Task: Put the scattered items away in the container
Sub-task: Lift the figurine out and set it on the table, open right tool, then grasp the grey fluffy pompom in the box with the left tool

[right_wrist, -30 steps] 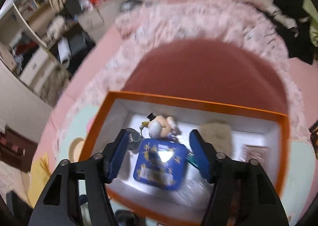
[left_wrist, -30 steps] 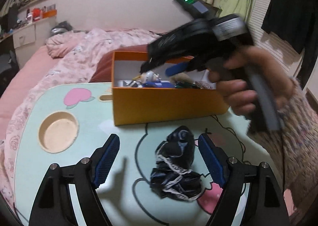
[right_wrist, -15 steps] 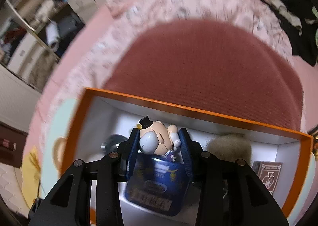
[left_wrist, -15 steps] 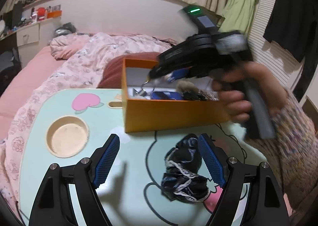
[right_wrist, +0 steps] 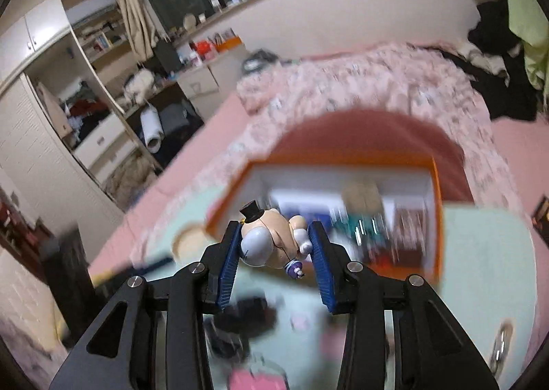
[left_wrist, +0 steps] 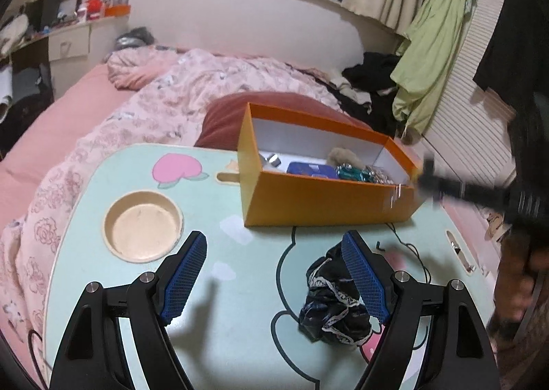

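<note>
Since the earlier frames, the right hand-held gripper [right_wrist: 274, 252] has been drawn back and up out of the orange box [left_wrist: 326, 204], and the small figurine keychain [right_wrist: 271, 242] has been carried out with it; the left wrist view has also been shifted, so that the black lace-trimmed garment [left_wrist: 329, 300] now lies at the right finger instead of between the two.

The figurine is clamped between the blue pads [right_wrist: 228, 263] of the right hand-held gripper, above the near edge of the mint-green surface [left_wrist: 240, 287]. The left hand-held gripper [left_wrist: 274, 276] is held wide open over the surface, with nothing between its fingers.

The figurine is judged to be light, hard and smooth, so some slipping or twisting is to be expected; the rounded body is taken across its widest part, which seems the soundest hold.

The garment, on the surface in front of the box, is judged soft, limp and very light. It should be pinched at the thick of the crumpled bundle, not at a lace edge, lest it trail and snag on the box rim.

A blue tin [left_wrist: 310, 168] and a beige pompom [left_wrist: 345, 156] are seen inside the box.
</note>
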A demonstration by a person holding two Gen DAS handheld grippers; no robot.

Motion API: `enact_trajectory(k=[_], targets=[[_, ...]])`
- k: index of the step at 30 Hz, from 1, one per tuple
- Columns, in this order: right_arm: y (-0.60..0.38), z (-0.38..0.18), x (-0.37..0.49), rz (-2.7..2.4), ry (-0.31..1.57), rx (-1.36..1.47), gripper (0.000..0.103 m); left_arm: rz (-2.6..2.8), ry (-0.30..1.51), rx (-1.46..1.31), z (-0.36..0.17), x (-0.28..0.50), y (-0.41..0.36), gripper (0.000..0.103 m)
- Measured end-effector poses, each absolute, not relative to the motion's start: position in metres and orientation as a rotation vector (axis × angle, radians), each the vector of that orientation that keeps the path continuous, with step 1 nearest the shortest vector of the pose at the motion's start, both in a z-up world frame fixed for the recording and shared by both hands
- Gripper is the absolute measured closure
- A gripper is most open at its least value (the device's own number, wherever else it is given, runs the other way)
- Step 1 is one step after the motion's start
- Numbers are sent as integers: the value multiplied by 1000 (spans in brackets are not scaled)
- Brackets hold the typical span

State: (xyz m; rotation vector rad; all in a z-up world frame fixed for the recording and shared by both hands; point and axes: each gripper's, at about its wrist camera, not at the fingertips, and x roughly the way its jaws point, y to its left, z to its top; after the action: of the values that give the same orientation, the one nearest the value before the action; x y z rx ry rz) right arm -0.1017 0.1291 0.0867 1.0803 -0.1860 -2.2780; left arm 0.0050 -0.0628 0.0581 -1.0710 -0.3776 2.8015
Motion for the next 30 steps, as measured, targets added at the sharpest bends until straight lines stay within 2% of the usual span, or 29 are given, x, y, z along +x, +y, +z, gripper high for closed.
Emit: enact_trajectory(k=[4, 12, 14, 16, 17, 24, 26, 30], targets=[[139, 49, -90, -2274, -259, 1204, 62, 2813, -366, -1072, 61, 6, -62, 22], [128, 18, -82, -2405, -112, 1213, 59, 2746, -409, -1114, 75, -13, -62, 22], [134, 21, -77, -2430, -135, 1188, 50, 2715, -410, -1153, 81, -26, -58, 22], [145, 26, -70, -2458, -188, 1149, 31, 2669, -395, -1184, 88, -42, -52, 22], [150, 26, -66, -2472, -198, 1140, 28, 2640, -394, -1196, 92, -52, -48, 22], [151, 7, -49, -2531, 23, 1240, 27, 2481, -414, -1325, 112, -124, -16, 22], [147, 8, -51, -2549, 74, 1262, 22, 2453, -363, -1374, 114, -145, -1, 22], [141, 8, -54, -2557, 157, 1286, 17, 2396, -291, -1516, 102, -189, 29, 25]])
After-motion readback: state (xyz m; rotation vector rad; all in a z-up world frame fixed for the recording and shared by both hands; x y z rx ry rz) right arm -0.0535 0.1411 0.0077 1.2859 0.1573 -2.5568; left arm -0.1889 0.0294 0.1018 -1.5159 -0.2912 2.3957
